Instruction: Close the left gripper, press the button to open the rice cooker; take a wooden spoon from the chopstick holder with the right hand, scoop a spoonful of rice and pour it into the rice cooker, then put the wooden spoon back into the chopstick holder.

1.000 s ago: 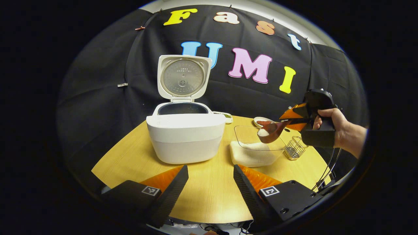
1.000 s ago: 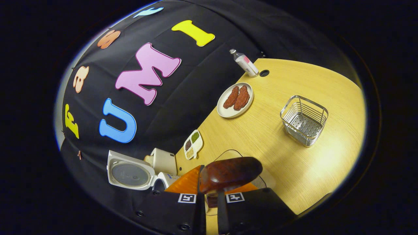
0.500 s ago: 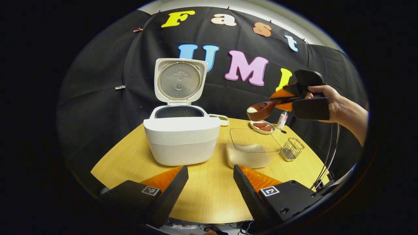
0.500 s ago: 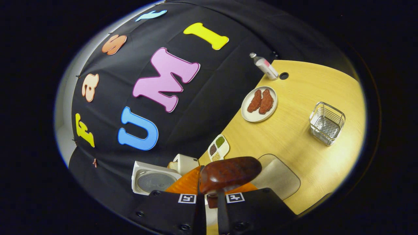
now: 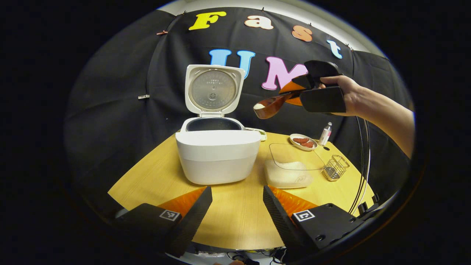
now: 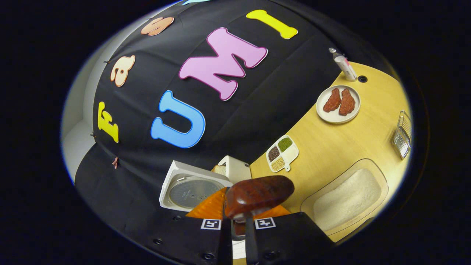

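Observation:
The white rice cooker (image 5: 218,158) stands on the table with its lid (image 5: 214,89) raised upright; the lid (image 6: 191,191) also appears in the right gripper view. A hand holds my right gripper (image 5: 290,96) high, to the right of the lid, shut on the handle of the wooden spoon (image 5: 270,107), whose bowl carries white rice. The spoon's bowl (image 6: 259,195) sits just past my right gripper (image 6: 238,228). My left gripper (image 5: 237,206) hangs open over the table's front edge. A clear rice container (image 5: 290,167) and the wire chopstick holder (image 5: 335,167) stand to the cooker's right.
A plate of reddish food (image 5: 303,141) and a small bottle (image 5: 325,134) sit at the back right. A divided dish of grains (image 6: 281,153) lies behind the cooker. Cables (image 5: 362,162) hang off the right table edge.
The right gripper has lifted the rice-filled spoon up from the container and carried it left, toward the open cooker. The left gripper has stayed open in place.

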### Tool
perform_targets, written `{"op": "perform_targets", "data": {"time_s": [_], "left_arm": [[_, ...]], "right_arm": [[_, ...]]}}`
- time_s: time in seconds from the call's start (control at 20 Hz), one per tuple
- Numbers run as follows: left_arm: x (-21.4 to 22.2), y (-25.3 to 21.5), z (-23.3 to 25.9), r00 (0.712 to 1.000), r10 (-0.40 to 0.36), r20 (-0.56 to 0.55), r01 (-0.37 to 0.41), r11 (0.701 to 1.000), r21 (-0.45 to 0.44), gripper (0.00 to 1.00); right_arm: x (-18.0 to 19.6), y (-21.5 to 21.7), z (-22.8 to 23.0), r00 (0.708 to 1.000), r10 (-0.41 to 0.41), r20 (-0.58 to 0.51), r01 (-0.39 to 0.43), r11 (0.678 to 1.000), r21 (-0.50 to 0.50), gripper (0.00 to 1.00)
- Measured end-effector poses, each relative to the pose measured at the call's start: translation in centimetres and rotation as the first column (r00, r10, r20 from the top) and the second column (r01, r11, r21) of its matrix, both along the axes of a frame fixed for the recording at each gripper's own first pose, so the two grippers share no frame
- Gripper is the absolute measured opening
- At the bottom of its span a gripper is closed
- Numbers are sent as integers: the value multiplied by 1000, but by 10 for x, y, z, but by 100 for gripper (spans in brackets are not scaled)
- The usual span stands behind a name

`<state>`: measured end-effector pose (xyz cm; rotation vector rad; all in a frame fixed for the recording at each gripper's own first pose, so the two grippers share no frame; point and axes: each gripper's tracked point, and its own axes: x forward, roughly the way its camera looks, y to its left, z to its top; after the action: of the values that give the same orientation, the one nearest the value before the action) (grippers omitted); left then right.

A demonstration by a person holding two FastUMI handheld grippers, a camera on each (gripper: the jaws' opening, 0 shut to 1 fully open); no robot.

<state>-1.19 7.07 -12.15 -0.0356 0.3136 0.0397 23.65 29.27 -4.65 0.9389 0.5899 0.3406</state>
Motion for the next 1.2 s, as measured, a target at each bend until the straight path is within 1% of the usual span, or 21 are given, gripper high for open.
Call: {"op": "perform_targets", "data": {"time_s": [0.1,0.2,0.3,0.4,0.5,0.7,0.9,1.0,1.1,1.2], "left_arm": [[1,11,-3,1000,29,-12,-29,1000,-7,96],[-1,18,-7,998,57,-20,-57,998,-39,96],[-4,26,-14,996,85,-39,-87,994,-62,96],[-5,33,-17,993,107,-50,-110,992,-67,96],[-7,43,-22,989,134,-67,-137,989,-47,96],[-11,55,-25,985,157,-66,-161,985,-62,96],[-14,63,-24,983,174,-65,-176,984,-16,96],[-14,64,-23,983,170,-62,-171,985,-13,96],[-12,64,-23,984,166,-62,-168,986,-21,96],[-10,64,-25,984,163,-75,-166,985,-43,96]], "right_arm": [[4,25,0,1000,30,6,-30,999,-21,18],[7,48,5,997,64,40,-62,997,-45,18],[13,66,6,992,93,84,-84,991,-103,18],[16,81,7,984,129,126,-106,979,-176,18],[19,91,7,973,159,168,-112,960,-258,18],[20,124,1,947,243,212,-161,925,-343,18],[25,144,-15,922,315,226,-194,880,-434,18],[28,151,-17,906,345,245,-200,859,-471,18],[30,159,-19,881,387,274,-194,822,-536,18],[30,167,-20,843,443,306,-188,775,-604,18]]}}
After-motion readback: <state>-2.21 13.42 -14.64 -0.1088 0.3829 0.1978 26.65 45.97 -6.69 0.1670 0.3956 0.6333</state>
